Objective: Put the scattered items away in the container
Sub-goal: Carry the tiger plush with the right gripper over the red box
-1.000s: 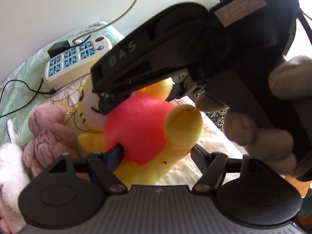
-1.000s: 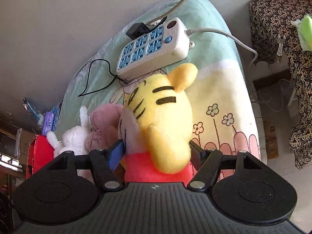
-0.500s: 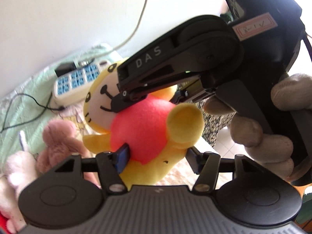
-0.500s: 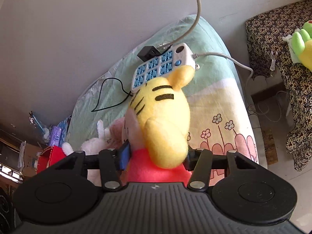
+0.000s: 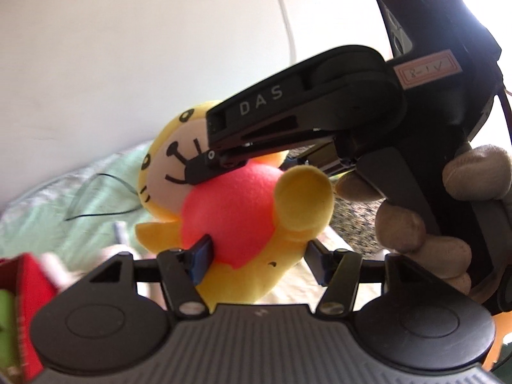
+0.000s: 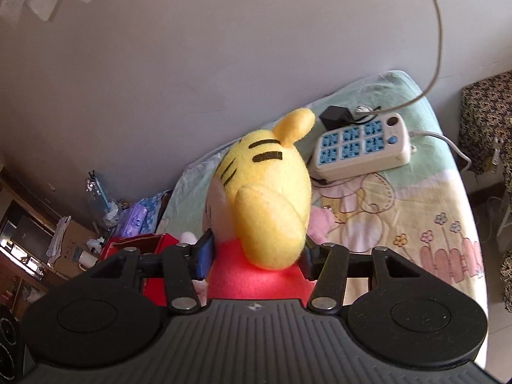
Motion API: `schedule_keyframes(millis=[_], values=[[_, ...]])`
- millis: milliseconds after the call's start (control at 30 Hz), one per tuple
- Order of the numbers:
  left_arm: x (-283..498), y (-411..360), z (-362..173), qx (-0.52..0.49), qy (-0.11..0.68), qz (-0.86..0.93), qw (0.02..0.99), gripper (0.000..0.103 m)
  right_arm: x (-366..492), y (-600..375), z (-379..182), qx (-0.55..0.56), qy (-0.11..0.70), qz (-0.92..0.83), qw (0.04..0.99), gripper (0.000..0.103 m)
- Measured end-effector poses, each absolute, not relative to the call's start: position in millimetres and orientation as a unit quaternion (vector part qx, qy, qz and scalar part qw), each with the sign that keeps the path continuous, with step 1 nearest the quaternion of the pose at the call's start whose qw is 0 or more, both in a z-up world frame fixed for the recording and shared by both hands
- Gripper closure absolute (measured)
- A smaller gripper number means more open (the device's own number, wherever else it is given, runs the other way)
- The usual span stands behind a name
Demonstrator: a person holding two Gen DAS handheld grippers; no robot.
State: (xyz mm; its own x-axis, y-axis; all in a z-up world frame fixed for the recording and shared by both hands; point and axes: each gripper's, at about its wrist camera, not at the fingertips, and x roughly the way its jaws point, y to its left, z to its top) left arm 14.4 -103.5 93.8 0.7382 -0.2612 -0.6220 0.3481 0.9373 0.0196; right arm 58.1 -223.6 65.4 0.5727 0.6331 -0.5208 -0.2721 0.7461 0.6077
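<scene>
A yellow tiger plush [image 5: 236,211] in a red shirt is held in the air above the bed by both grippers. My left gripper [image 5: 259,256] is shut on its lower body. My right gripper [image 6: 256,256] is shut on its upper body from behind, and its black finger [image 5: 256,131] crosses the plush's face in the left wrist view. From the right wrist view I see the back of the plush's head [image 6: 265,192]. A red container [image 6: 137,246] sits at the lower left of the bed and also shows in the left wrist view [image 5: 28,288].
A white power strip [image 6: 361,147] with cables lies on the green and yellow bed sheet [image 6: 416,211]. A pink plush [image 6: 321,220] and a white plush [image 6: 188,238] lie under the tiger. Cluttered shelves [image 6: 38,243] stand at the left, a patterned seat [image 6: 486,121] at the right.
Both grippers have lifted the tiger plush higher above the bed and swung left. The red container has come into the left wrist view.
</scene>
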Motion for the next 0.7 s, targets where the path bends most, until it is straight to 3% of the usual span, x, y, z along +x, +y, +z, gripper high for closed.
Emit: schedule_keyframes(millis=[333, 700], values=[[-22.4, 5.1, 120.6, 0.052, 0.292, -0.092, 0.951, 0.042, 56.2, -95.7, 96.1, 0.204, 0.352, 0.346, 0.846, 0.049], [-46.3, 161.8, 117.2, 0.040, 0.299, -0.088, 0.949, 0.042, 41.3, 56.9, 93.3, 0.192, 0.360, 0.350, 0.843, 0.049]])
